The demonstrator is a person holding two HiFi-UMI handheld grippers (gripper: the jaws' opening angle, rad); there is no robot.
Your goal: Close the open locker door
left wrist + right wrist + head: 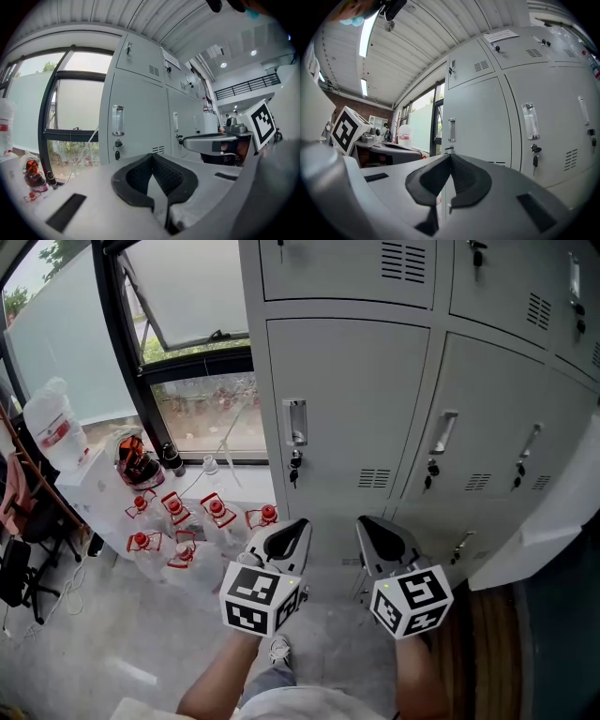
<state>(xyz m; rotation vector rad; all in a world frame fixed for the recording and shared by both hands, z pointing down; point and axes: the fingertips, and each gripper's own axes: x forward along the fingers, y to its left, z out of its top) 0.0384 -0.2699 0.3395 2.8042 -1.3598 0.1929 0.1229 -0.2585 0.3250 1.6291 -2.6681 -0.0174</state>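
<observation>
A bank of grey metal lockers [356, 427] is seen from above, filling the upper and right part of the head view. A large window [187, 334] with a dark frame is set into the wall to their left. At the right edge of the head view, a pale grey locker door [555, 521] is seen swung outward from the bank, well apart from both grippers. A grey floor [141, 643] is shown below. Clear bottles with red caps [173, 517] are grouped on it under the window, near the lockers' left corner. The left gripper [292, 532] and right gripper [373, 532] are held side by side in front of the lockers, touching nothing. Each gripper's jaws are pressed together at the tips, with nothing between them. A small key [293, 470] is hung in one closed door's lock.
</observation>
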